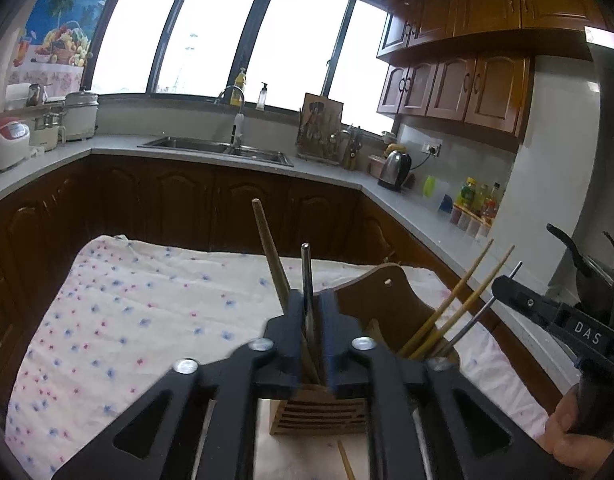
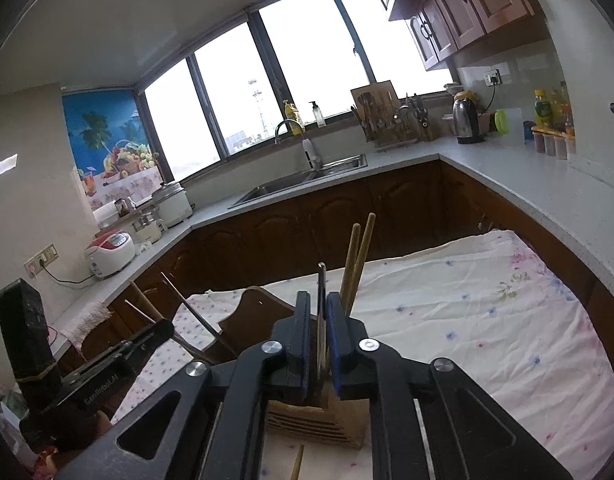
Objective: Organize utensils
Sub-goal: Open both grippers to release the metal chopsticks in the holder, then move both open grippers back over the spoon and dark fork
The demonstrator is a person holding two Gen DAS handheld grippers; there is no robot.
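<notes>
A wooden utensil holder (image 1: 321,410) with a slatted front stands on the flowered cloth (image 1: 147,312). My left gripper (image 1: 310,312) is shut on a metal utensil handle (image 1: 305,268) that stands upright over the holder. A wooden handle (image 1: 269,252) leans beside it; chopsticks (image 1: 455,296) stick out of the right compartment. My right gripper (image 2: 319,312) is shut on a thin metal utensil (image 2: 321,284) above the same holder (image 2: 315,420), with two wooden handles (image 2: 357,260) just right of it. A loose wooden stick (image 2: 297,462) lies in front of the holder.
The other hand-held gripper shows at the right edge of the left wrist view (image 1: 555,312) and at the left of the right wrist view (image 2: 107,364). A counter with sink (image 1: 219,148), kettle (image 1: 395,170), rice cookers (image 1: 3,142) and bottles (image 1: 477,200) rings the table.
</notes>
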